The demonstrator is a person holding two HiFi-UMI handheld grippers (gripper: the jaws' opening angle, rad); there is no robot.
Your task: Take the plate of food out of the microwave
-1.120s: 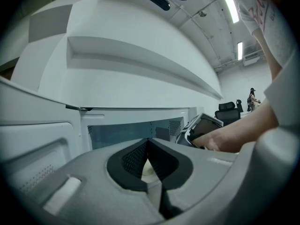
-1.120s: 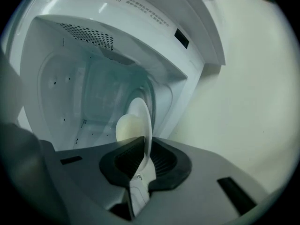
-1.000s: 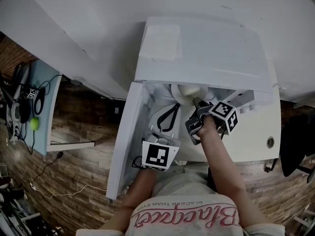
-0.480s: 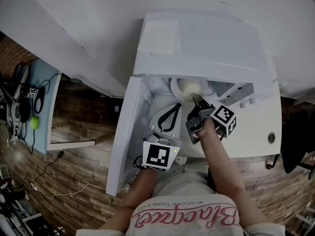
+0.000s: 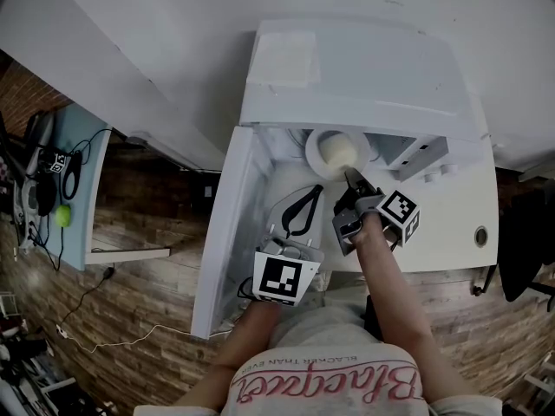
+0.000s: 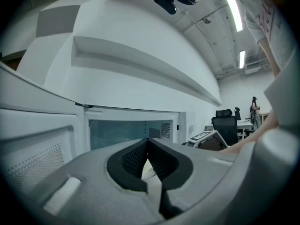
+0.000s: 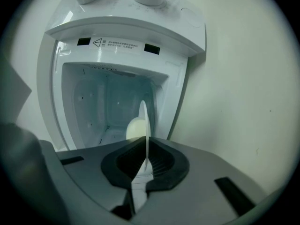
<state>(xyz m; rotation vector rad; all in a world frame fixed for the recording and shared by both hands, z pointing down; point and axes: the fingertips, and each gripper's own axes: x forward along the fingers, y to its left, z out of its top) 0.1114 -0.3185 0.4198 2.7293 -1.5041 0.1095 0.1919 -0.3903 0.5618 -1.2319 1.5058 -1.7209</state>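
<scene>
The white microwave point(image 5: 347, 68) stands with its door point(image 5: 221, 232) swung open to the left. A white plate point(image 5: 323, 142) carrying a pale round bun point(image 5: 338, 151) sits at the cavity mouth, partly under the top edge. My right gripper point(image 5: 349, 178) is shut on the plate's near rim. In the right gripper view the plate point(image 7: 146, 123) shows edge-on between the pads, and the right gripper point(image 7: 146, 149) has the bun point(image 7: 135, 128) just beyond it. My left gripper point(image 5: 316, 189) hangs in front of the cavity by the door, shut and empty; in its own view the left gripper point(image 6: 147, 143) faces the cavity.
The microwave's knobs point(image 5: 438, 177) are on the right of its front. A desk with cables and a green ball point(image 5: 61, 217) stands far left. A black chair point(image 5: 520, 241) is at the right. Wood floor lies below.
My right gripper has drawn back toward the person with the plate, so more of the plate and bun shows outside the cavity. The left gripper has hardly moved.
</scene>
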